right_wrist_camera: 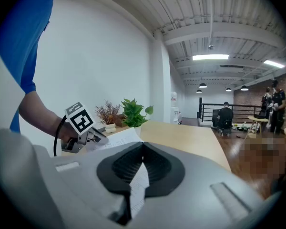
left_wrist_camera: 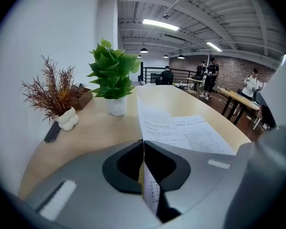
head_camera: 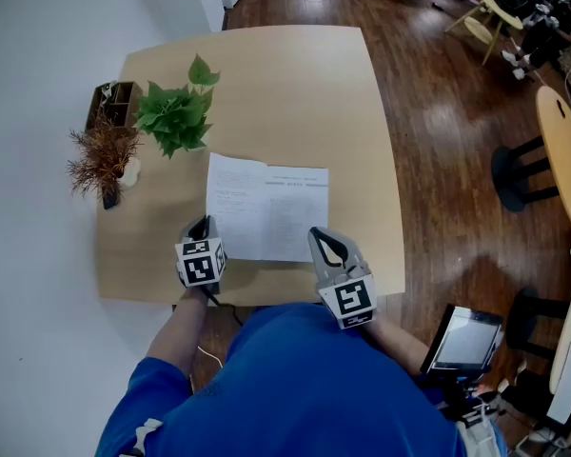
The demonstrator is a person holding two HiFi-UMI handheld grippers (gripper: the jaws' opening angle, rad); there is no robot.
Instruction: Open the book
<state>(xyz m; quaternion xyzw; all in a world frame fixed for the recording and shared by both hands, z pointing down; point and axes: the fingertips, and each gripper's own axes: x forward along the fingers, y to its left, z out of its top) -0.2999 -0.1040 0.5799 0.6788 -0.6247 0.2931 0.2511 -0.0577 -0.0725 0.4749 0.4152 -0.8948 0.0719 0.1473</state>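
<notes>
The book lies open on the pale wooden table, its white printed pages facing up. My left gripper sits at the book's near left corner, shut on a page edge that runs between its jaws. At the near right corner my right gripper is shut on another page edge. The open pages spread ahead in the left gripper view. In the right gripper view the left gripper shows beside the pages, held by a hand.
A green potted plant, a dried reddish plant in a white vase and a wooden box stand at the table's far left. A dark flat object lies by the vase. A tablet stands on the floor at the right.
</notes>
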